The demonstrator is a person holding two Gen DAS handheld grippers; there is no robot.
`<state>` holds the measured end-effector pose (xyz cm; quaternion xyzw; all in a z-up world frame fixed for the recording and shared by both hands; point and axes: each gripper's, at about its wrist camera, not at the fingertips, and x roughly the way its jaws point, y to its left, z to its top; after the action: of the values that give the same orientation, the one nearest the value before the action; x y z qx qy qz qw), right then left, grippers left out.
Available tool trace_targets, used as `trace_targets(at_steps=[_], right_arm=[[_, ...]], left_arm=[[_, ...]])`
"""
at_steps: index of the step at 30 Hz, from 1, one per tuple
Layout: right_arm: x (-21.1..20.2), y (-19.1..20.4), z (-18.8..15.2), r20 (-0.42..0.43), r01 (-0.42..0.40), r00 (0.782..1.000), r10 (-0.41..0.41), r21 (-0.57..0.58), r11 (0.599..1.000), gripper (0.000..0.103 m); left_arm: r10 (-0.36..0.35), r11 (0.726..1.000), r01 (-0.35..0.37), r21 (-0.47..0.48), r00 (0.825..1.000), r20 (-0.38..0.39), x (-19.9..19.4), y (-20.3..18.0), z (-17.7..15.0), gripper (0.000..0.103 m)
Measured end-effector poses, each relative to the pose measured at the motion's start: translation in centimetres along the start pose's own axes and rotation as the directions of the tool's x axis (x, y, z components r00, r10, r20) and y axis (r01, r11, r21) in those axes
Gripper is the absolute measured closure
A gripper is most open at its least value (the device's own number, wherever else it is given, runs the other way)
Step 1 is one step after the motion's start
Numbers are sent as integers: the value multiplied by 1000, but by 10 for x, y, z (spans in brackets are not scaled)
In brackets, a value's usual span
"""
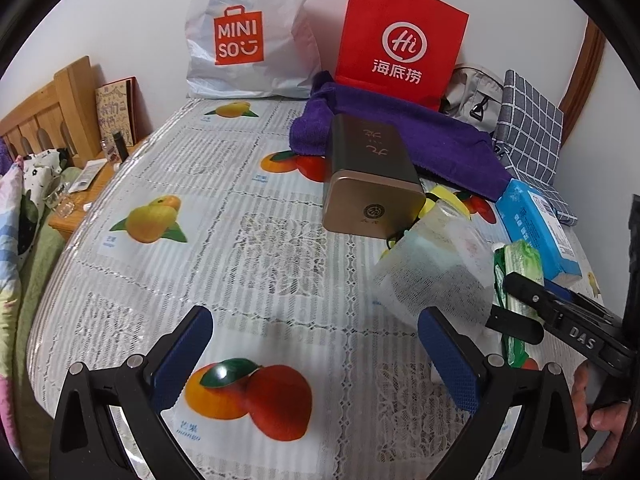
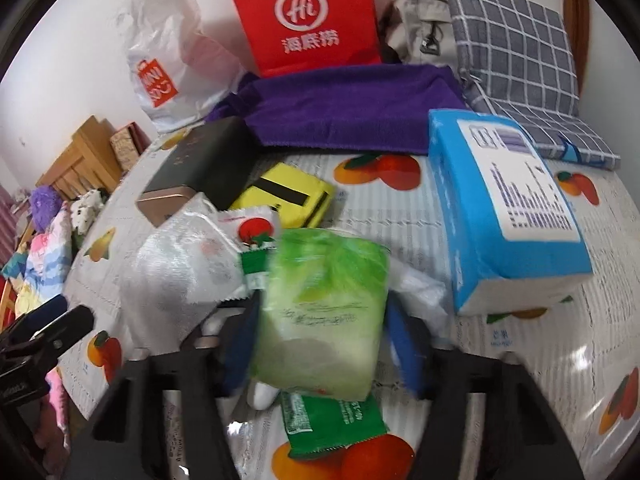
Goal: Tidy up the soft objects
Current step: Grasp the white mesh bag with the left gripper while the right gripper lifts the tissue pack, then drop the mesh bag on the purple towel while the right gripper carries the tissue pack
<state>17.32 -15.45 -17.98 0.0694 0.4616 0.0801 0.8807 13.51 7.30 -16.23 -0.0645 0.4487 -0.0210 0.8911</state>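
My right gripper (image 2: 320,340) is shut on a soft light-green packet (image 2: 320,312), held just above the table; it also shows in the left wrist view (image 1: 520,276). A darker green packet (image 2: 328,424) lies under it. A clear plastic bag (image 2: 180,264) lies to its left, and also shows in the left wrist view (image 1: 432,272). A blue tissue pack (image 2: 500,208) lies to the right. A purple towel (image 2: 344,112) lies behind. My left gripper (image 1: 316,352) is open and empty over the fruit-print tablecloth (image 1: 160,280).
A metal tin (image 1: 372,184) lies on its side mid-table, a yellow box (image 2: 292,196) beside it. A red paper bag (image 1: 400,40), a white Miniso bag (image 1: 248,36) and a checked cushion (image 2: 516,60) stand along the wall. A bed lies beyond the left edge.
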Motion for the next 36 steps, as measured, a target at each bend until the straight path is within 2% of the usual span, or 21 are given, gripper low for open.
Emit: trace_targets(at_steps=[4,8,13,15,18,20,24,27,29,30,32,34,36], right_arm=[[-14,1,1,27,-7,1000,7,-21,1000,49],[-36,-4,2,59,-12,998,14,-29,1000,49],[-62,-22,-1,101,13,995,-11,-23,1000,49],[-67,-33,-6,102,48,994,-45,-26,999,49],[-67,-58,-20,77,129,989,-128,-8,992,49],[-63,-74,-30,51,156,986,-156,9,988,49],[-49,-98,-45,-4,193,981,-193,41,980,49],[-39,-107,-54,-35,197,980,-195,58,979,49],[-36,-108,-57,-42,188,982,-186,61,980,49],[-35,-108,-58,-42,187,982,-184,58,981,49],[-33,-107,-59,-44,185,982,-183,49,981,49],[-32,-106,-59,-43,184,982,-182,45,982,49],[-35,-106,-58,-42,170,985,-168,47,984,49]], left_arm=[[-34,999,34,14,999,-3,5,-7,3,0],[-104,995,104,10,995,-7,13,-19,8,0],[-146,989,145,-7,989,-27,29,-32,13,0],[-161,987,160,-16,987,-29,34,-34,13,3],[-202,979,201,-38,979,-26,42,-35,14,13],[-225,974,224,-47,974,-35,47,-37,14,29],[-241,969,238,-63,970,-35,50,-41,14,42],[-232,972,231,-51,972,-23,46,-43,13,54],[-231,972,230,-40,973,-15,42,-44,13,69],[-231,973,230,-36,973,-11,39,-44,12,71],[-224,974,224,-29,975,-2,34,-44,11,85],[-222,975,222,-23,975,2,29,-44,9,91],[-218,976,218,-12,976,4,25,-45,7,93]])
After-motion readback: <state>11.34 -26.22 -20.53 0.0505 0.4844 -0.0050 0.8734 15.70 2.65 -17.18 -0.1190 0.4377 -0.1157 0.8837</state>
